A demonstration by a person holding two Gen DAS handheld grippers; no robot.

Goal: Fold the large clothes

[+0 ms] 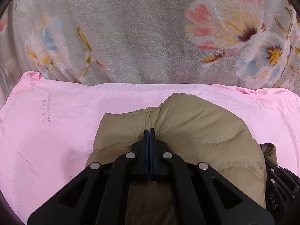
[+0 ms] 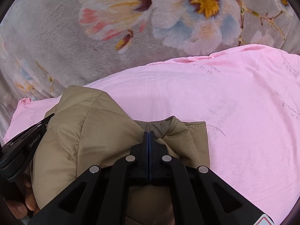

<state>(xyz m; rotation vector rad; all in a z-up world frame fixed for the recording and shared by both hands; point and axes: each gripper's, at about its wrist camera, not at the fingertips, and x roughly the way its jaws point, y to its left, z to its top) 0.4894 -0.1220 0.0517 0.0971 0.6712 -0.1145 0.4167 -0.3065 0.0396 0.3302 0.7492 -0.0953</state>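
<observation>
Tan puffy jacket point(image 1: 196, 123) is bunched up over the pink sheet point(image 1: 56, 121). Left gripper point(image 1: 149, 131) and right gripper point(image 2: 149, 133) each pinch a fold with jaws pressed together, probably so both edges carry over evenly.

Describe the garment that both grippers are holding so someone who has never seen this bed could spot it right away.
A grey fleece blanket printed with big flowers covers the back, and a plain pink sheet lies in front of it. On the pink sheet sits a tan quilted jacket, bunched up, with the left gripper and right gripper both shut on it. It is the only puffy, stitched, brown item there.
</observation>
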